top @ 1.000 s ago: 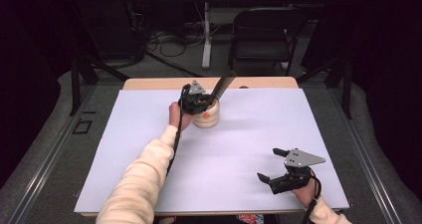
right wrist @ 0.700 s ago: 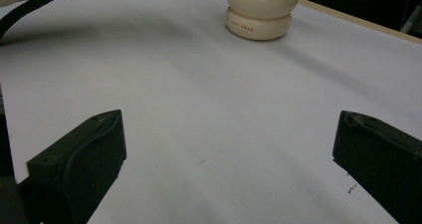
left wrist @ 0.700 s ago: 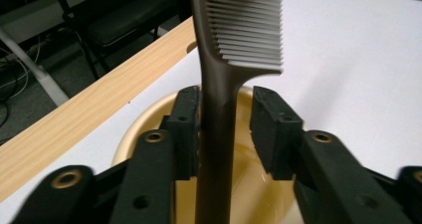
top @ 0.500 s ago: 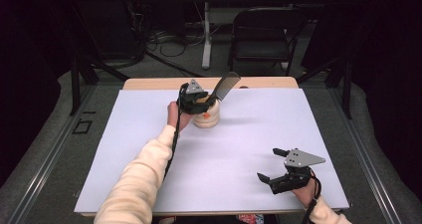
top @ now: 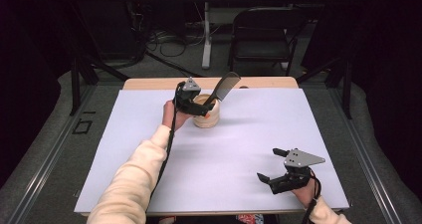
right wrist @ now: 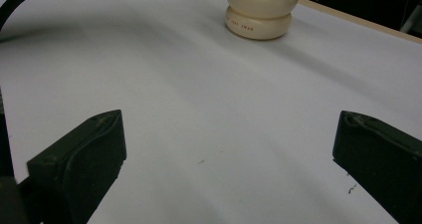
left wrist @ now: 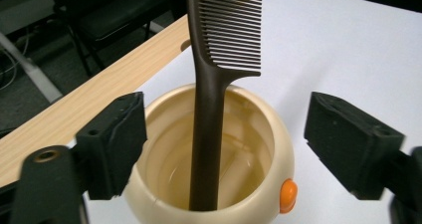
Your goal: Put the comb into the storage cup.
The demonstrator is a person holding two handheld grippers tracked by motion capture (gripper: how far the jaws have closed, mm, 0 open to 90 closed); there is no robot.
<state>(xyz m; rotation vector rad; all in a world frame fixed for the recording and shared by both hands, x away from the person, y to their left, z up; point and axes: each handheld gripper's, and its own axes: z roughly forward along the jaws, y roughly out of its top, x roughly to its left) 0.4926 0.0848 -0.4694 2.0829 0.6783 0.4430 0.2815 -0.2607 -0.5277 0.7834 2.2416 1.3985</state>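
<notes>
Left gripper [top: 205, 107] is hovering at the mouth of the cream pot [top: 206, 115], its jaws having just been opening and now standing wide apart, both pads clear of the dark brown comb [top: 222, 88] that is standing between them. That comb is resting handle-down inside the pot and leaning up and to the right, its toothed head sticking out above the rim; the pot itself is a rounded, ribbed, glossy vessel sitting on the white sheet [top: 149, 134] near the table's far wooden edge [top: 149, 83]. A second ago the jaws were closed around the comb's handle; now they are spread and the comb is leaning on the rim by itself, its head tipped a little lower to the right. Right gripper [top: 272, 164] is resting near the sheet's near right corner, well apart from the pot, jaws spread with nothing between them. From the left gripper view, the pot's hollow interior, an orange knob [left wrist: 288, 196] on its side and the comb's fine teeth [left wrist: 234, 25] are showing, details too small to tell from above. From the right gripper view, the pot's stacked bulges [right wrist: 260, 12] and small red lettering on its lowest band are showing.
</notes>
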